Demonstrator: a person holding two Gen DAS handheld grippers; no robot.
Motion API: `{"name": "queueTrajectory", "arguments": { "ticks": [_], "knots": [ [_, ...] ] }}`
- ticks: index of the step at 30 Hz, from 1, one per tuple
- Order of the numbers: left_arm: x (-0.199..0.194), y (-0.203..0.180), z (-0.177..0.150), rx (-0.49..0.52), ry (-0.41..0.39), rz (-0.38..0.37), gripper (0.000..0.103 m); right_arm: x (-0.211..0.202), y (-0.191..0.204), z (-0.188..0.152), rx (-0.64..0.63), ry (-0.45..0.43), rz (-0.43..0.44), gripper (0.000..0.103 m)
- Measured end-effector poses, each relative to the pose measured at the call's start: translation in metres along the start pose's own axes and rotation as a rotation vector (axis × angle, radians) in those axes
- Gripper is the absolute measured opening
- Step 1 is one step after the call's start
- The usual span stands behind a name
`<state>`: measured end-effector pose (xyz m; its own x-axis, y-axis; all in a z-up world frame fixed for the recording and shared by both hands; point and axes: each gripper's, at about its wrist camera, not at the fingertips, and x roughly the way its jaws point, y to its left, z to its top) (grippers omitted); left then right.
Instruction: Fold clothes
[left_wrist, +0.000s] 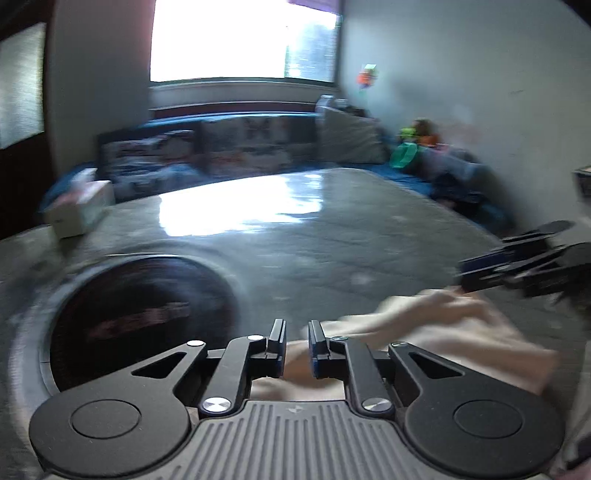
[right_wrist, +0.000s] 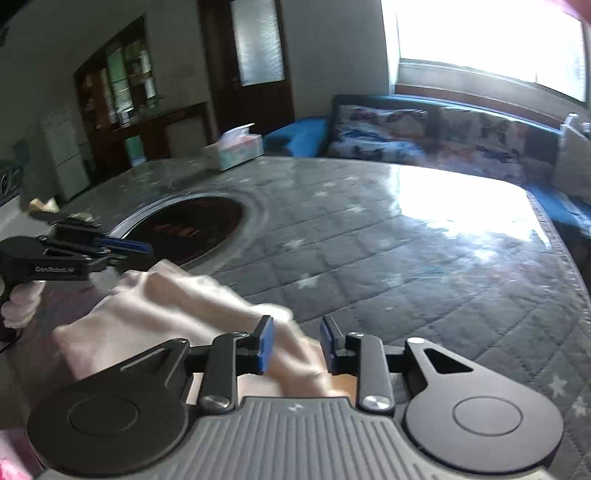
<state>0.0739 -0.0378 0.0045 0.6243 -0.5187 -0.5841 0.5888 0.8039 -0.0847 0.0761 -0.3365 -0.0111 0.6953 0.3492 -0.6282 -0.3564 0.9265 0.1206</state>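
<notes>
A pale pink garment (left_wrist: 443, 325) (right_wrist: 166, 306) lies bunched on the near part of the grey quilted table cover (right_wrist: 406, 258). My left gripper (left_wrist: 297, 345) hovers over its left end with a narrow gap between the fingers; only cloth below shows through. The right wrist view shows the left gripper (right_wrist: 144, 249) just above the garment's far corner. My right gripper (right_wrist: 297, 343) stands open over the garment's right end, with cloth showing in the wide gap. In the left wrist view the right gripper (left_wrist: 465, 271) is blurred, at the garment's upper edge.
A round dark inset (left_wrist: 140, 317) (right_wrist: 192, 221) sits in the table left of the garment. A tissue box (right_wrist: 234, 149) stands at the far edge. A blue sofa with patterned cushions (right_wrist: 424, 133) runs behind the table. A gloved hand (right_wrist: 18, 306) holds the left gripper.
</notes>
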Motion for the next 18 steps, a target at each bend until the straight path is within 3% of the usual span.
{"name": "queueTrajectory", "arguments": {
  "ticks": [2,10,14,18],
  "knots": [
    [0.008,-0.007,0.0,0.008,0.021,-0.017,0.013,0.003,0.004,-0.002,-0.003,0.011,0.005,0.025],
    [0.042,0.0,0.001,-0.038,0.077,0.029,0.012,0.013,-0.01,-0.018,0.047,0.063,-0.045,0.025],
    [0.038,-0.002,0.002,-0.042,0.059,0.019,0.013,0.006,-0.008,-0.011,0.04,0.028,-0.043,0.022],
    [0.039,-0.012,0.006,-0.035,0.044,-0.002,0.013,0.01,0.002,0.005,0.016,-0.004,0.019,0.014]
  ]
}}
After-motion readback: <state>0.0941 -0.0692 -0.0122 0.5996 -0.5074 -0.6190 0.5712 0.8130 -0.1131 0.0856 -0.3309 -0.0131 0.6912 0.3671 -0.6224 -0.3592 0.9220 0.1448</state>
